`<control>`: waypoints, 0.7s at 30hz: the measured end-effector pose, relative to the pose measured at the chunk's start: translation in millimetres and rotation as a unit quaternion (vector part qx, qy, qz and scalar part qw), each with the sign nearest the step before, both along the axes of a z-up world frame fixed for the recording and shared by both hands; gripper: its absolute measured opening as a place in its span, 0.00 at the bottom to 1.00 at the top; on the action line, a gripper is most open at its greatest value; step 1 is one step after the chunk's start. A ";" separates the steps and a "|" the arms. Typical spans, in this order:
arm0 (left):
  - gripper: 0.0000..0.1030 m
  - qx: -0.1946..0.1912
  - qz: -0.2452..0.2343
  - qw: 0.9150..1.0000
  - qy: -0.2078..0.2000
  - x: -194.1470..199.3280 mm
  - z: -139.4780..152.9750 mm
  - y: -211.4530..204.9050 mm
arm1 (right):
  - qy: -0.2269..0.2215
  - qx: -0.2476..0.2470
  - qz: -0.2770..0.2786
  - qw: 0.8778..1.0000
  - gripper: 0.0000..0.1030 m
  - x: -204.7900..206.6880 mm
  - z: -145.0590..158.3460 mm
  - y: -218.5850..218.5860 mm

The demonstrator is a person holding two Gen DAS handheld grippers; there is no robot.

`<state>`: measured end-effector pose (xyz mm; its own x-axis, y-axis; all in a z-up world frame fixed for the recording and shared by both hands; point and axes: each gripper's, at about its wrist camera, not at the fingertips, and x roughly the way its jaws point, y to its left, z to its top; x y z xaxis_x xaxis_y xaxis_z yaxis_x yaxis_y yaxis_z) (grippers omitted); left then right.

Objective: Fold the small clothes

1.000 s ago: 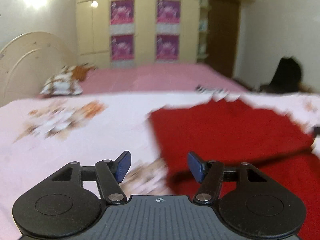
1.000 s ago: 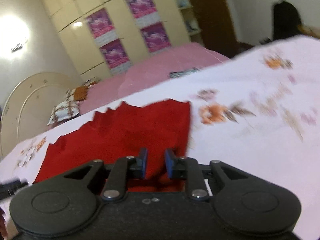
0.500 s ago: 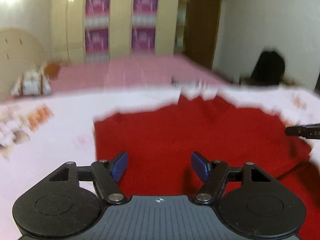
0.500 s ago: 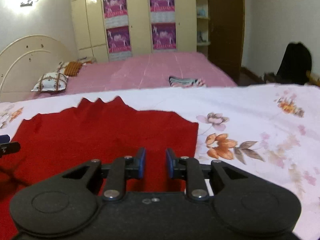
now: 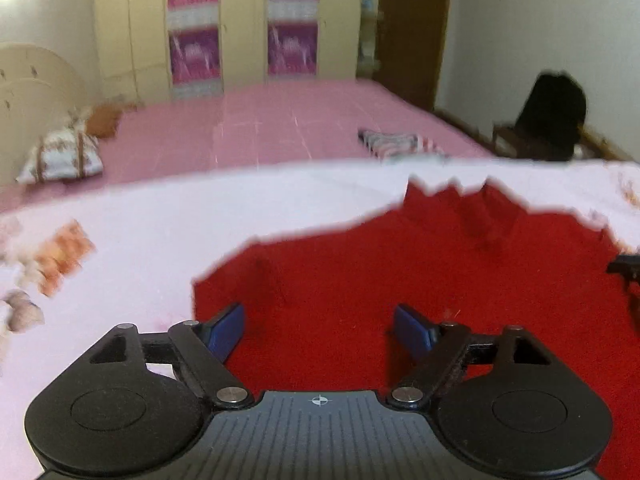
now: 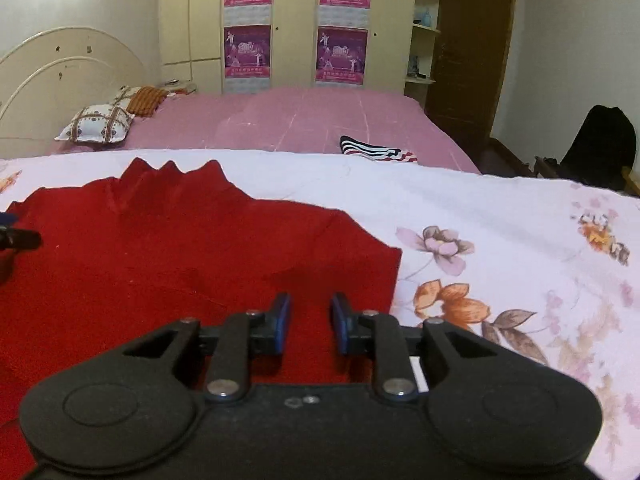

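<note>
Left gripper (image 5: 318, 330): pitched down toward the bed, blue pads spread wide and opening further, nothing between them, hovering over the near left part of the red garment (image 5: 420, 280). Just beyond the left pad, the garment's left edge against the floral sheet (image 5: 132, 248). At the far right rim of this view, a dark tip of the right gripper (image 5: 624, 266) above the cloth.

Right gripper (image 6: 310, 326): likewise tilted downward, pads close together with a narrow gap, nothing pinched; poised over the near right portion of the red garment (image 6: 180, 256), beside its right edge. Whether the pad tips brush the fabric cannot be judged from this angle. At the far left edge, a dark finger of the left gripper (image 6: 18, 238).

Garment spread flat on the floral sheet (image 6: 480, 248), jagged collar-like edge pointing away toward the far side. Beyond the sheet, a pink bedspread (image 6: 304, 120) with a striped folded cloth (image 6: 376, 151) near its foot and patterned pillows (image 6: 98, 124) by the curved headboard (image 6: 60, 76). Further back, a cream wardrobe (image 6: 296, 20) carrying four purple posters (image 6: 248, 50); print on them too small to read. Right of it a brown door (image 6: 468, 48), and a dark object (image 6: 600, 144) low by the wall. Left view motion-blurred.
</note>
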<state>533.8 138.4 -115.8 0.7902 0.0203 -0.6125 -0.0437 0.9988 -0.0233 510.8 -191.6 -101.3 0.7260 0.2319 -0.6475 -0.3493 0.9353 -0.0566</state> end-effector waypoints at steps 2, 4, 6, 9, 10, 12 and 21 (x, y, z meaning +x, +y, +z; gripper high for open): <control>0.79 -0.003 -0.002 0.999 -0.032 -11.6 4.2 -2.7 | -0.033 0.042 -0.003 0.999 0.24 -17.4 14.4 -8.8; 0.79 -0.001 -0.002 0.999 0.035 6.5 -15.0 -1.7 | -0.040 0.049 0.005 0.998 0.24 -25.3 15.0 -10.1; 0.84 0.053 -0.014 0.998 0.019 4.1 -22.5 -11.3 | 0.004 -0.002 0.007 1.000 0.27 -17.4 -5.0 -0.2; 0.84 0.079 -0.004 0.997 -0.014 -15.7 -2.7 -25.1 | -0.016 -0.029 0.013 0.999 0.26 -23.2 7.8 7.8; 0.84 0.065 -0.011 0.997 -0.034 -24.7 4.1 -27.2 | -0.033 -0.009 0.016 0.999 0.27 -30.9 17.2 4.6; 0.84 0.043 -0.028 0.997 -0.049 -34.7 8.8 -37.8 | -0.067 0.009 0.032 0.997 0.29 -48.0 28.5 3.9; 0.86 0.077 -0.036 0.996 -0.002 -75.1 -12.3 -59.2 | -0.056 -0.049 0.091 0.993 0.30 -87.8 -7.2 16.4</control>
